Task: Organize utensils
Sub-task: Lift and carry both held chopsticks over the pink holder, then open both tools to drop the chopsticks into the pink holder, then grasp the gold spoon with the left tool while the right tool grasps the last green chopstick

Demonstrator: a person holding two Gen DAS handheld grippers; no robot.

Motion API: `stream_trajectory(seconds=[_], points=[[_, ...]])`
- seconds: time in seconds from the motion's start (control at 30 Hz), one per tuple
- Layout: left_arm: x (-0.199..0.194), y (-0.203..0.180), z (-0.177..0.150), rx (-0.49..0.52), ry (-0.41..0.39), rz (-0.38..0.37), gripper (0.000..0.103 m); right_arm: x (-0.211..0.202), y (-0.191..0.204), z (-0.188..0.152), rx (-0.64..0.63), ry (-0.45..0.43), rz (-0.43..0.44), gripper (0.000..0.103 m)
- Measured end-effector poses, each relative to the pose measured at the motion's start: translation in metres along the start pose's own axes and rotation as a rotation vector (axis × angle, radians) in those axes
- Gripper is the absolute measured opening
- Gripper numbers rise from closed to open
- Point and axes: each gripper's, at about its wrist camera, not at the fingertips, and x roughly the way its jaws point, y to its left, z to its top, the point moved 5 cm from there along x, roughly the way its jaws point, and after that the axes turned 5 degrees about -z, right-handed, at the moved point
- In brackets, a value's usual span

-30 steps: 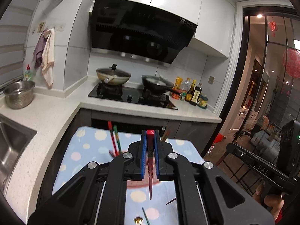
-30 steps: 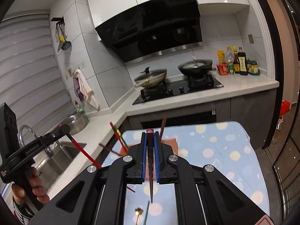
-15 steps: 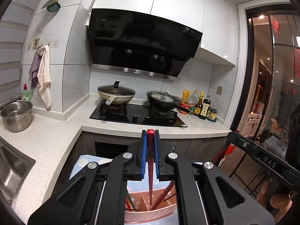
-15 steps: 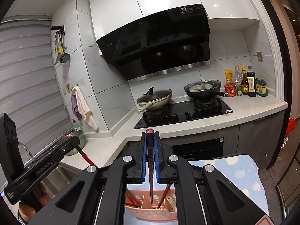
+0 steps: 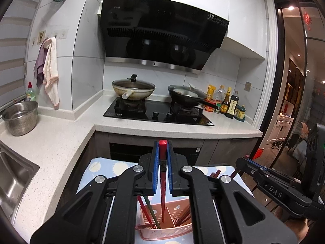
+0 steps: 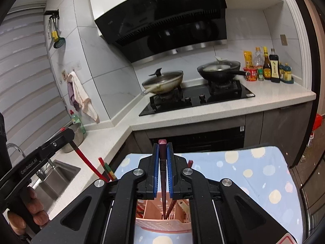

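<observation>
Pink plastic, my utensil basket point(image 5: 172, 230) sits at the near edge of my cloth-covered bench point(image 6: 264, 174), several chopsticks already standing in it. Above it my left tongs point(image 5: 162, 174) pinch a red chopstick point(image 5: 163, 183) and my right tongs point(image 6: 162, 174) a dark maroon chopstick point(image 6: 163, 183), both tips pointing down into the basket.

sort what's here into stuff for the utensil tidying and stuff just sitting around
Job:
left gripper with red chopstick
right gripper with dark chopstick
pink basket

Lying about:
lidded wok
black pan
sauce bottles
steel pot
hanging towels
</observation>
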Motion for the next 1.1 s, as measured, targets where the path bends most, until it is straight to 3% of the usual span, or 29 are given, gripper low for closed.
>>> stream_trajectory(seconds=[0.17,0.23,0.3,0.37,0.47,0.83,1.1], points=[[0.006,0.005,-0.011,-0.026,0.029,0.002,0.007,0.007,-0.007,-0.008,0.015,0.023,-0.018,0.008],[0.007,0.008,-0.013,-0.036,0.034,0.006,0.008,0.007,-0.010,-0.009,0.027,0.020,-0.024,0.014],[0.008,0.009,-0.016,-0.047,0.043,0.006,0.013,0.007,-0.012,-0.010,0.032,0.020,-0.028,0.015],[0.008,0.011,-0.018,-0.051,0.044,0.017,0.027,0.006,-0.014,-0.011,0.039,0.017,-0.029,0.021],[0.006,0.012,-0.022,-0.054,0.047,0.023,0.030,0.004,-0.014,-0.012,0.035,0.017,-0.028,0.024],[-0.006,0.014,-0.037,-0.064,0.077,0.025,0.030,-0.011,-0.006,-0.027,-0.012,0.035,-0.044,0.024],[-0.029,0.011,-0.073,-0.077,0.126,0.024,0.031,-0.038,-0.008,-0.074,-0.024,0.108,-0.054,0.024]])
